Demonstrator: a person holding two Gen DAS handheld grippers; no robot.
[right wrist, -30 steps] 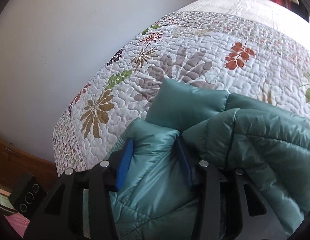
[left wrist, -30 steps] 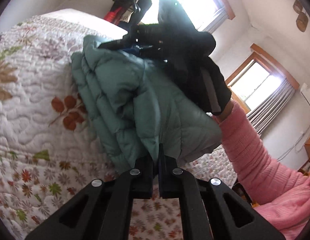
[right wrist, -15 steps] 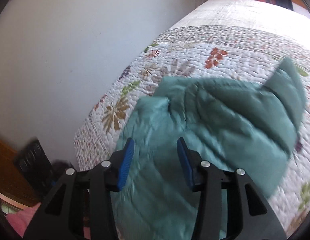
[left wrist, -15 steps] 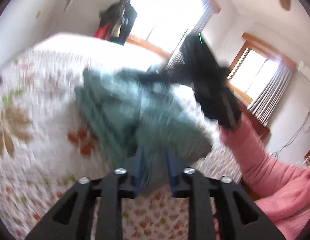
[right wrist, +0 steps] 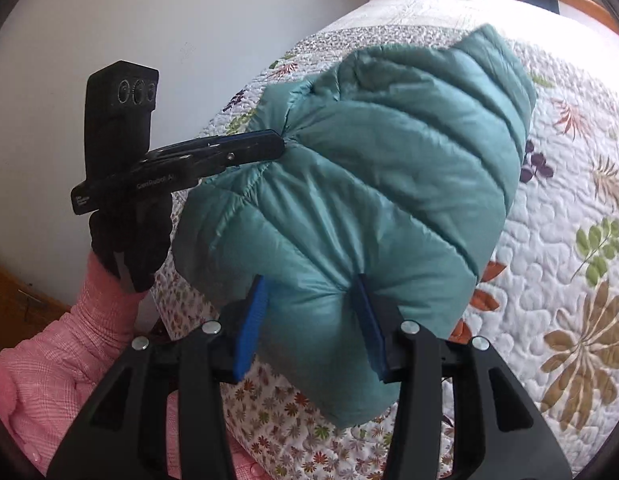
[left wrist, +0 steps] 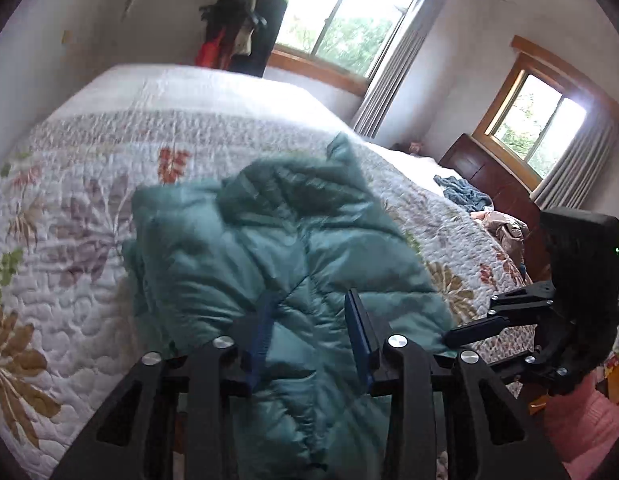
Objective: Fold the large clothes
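Teal puffer jacket (right wrist: 381, 168): folded into a thick, padded bundle on the floral quilt (left wrist: 89, 200) of the bed. It sits at the near edge of the bed, and its lower end hangs out past that edge.
Right gripper (right wrist: 309, 300): the jaws are partly apart and the blue pads press in on a fat fold at the jacket's near end. The fabric bulges between them and creases run out from the right-hand pad.
Left gripper (left wrist: 309, 320): the pads stand about as far apart, with the quilted fabric filling the gap. In the right wrist view it is side-on at the jacket's other corner, and the fabric puckers tightly at its tip, so it is gripping too.
Left hand (right wrist: 129, 236): in a black glove, wrapped round the gripper handle, with a pink sleeve (right wrist: 69, 340) below it.
Far side of the bed: a crumpled blue cloth (left wrist: 463, 194) lies near the far right edge.
Far corner of the room: dark and red clothes (left wrist: 241, 28) hang beside a bright window (left wrist: 341, 12) with grey curtains.
Sharpness: the left wrist view is blurred, so the jacket's detail there is soft.
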